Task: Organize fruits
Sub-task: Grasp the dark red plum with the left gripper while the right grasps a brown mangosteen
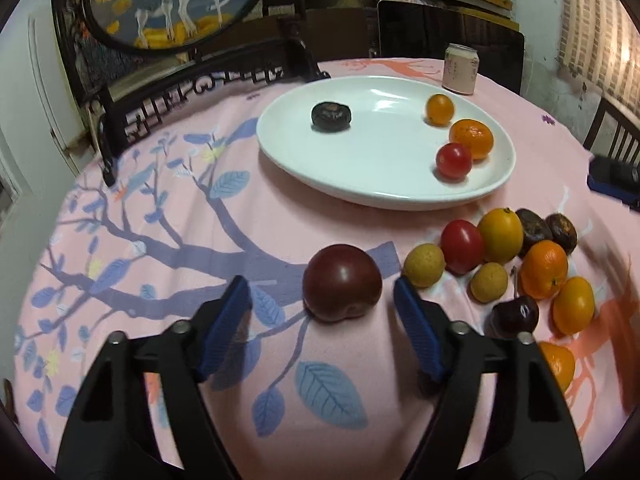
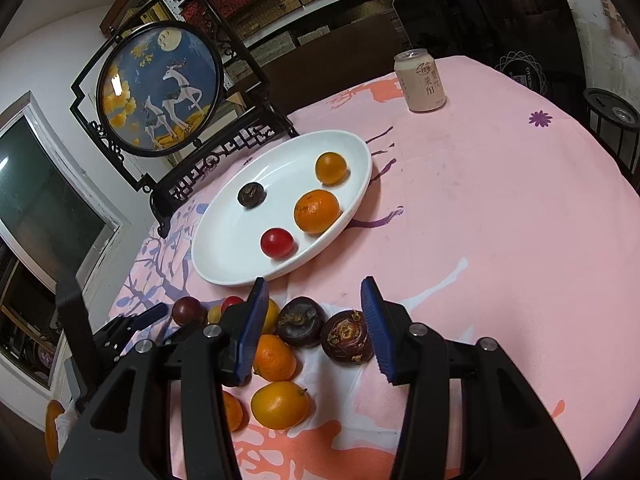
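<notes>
A white plate (image 1: 304, 160) holds a dark water chestnut (image 1: 331, 117), a kumquat (image 1: 439, 109), a tangerine (image 1: 472, 138) and a cherry tomato (image 1: 453, 160). My left gripper (image 1: 322, 300) is open, with a dark red plum (image 1: 341, 282) on the cloth between its fingertips, not touched. Loose fruit (image 1: 500, 236) lies to its right. My right gripper (image 2: 316, 320) is open above two water chestnuts (image 2: 346, 338), near tangerines (image 2: 274, 357) and a kumquat (image 2: 279, 405). The plate also shows in the right wrist view (image 2: 224, 256).
A pink drink can (image 1: 461, 69) stands behind the plate. An ornate black-framed deer screen (image 2: 160, 88) stands at the table's far left edge. A dark blue object (image 1: 614, 178) lies at the right. The round table has a pink patterned cloth (image 2: 500, 220).
</notes>
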